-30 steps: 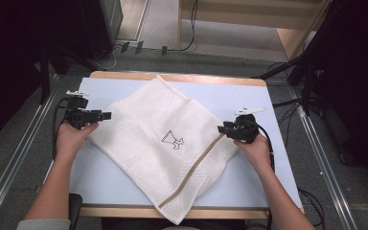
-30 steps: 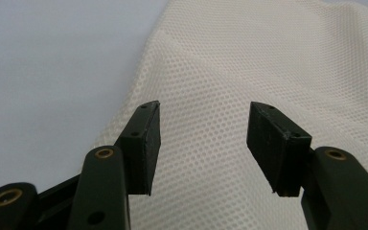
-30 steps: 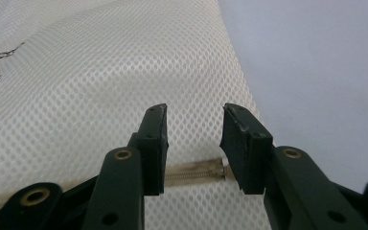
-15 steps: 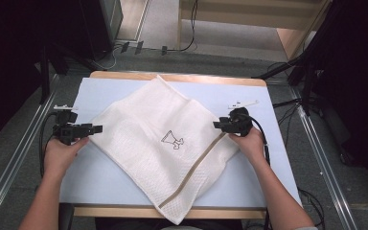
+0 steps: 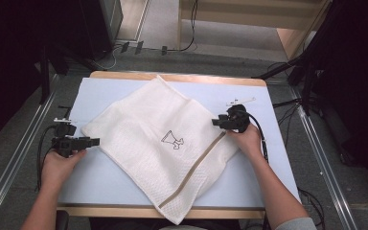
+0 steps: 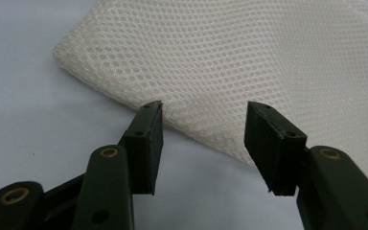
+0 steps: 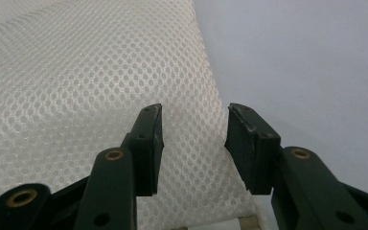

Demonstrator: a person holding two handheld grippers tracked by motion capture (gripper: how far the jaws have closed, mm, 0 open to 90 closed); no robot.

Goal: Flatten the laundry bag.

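So I'm sitting at the table point(image 5: 124, 96) with a white mesh laundry bag point(image 5: 163, 143) lying flat on the pale blue top, turned like a diamond, one corner hanging over the near edge. It's got a tan zipper strip point(image 5: 196, 165) running down its right side and a little black logo point(image 5: 172, 140) near the middle.

My left gripper point(image 5: 95, 141) is pointing at the bag's left corner, just short of it. Its jaws are standing apart with nothing between them, and they've just been closing a bit. In the left gripper view point(image 6: 203, 143) the bag's edge point(image 6: 211, 62) is lying right past the tips.

My right gripper point(image 5: 216, 122) is sitting over the bag's right edge. Its jaws have just been opening, and in the right gripper view point(image 7: 194, 148) they're apart with mesh point(image 7: 76, 96) under them, not pinched.
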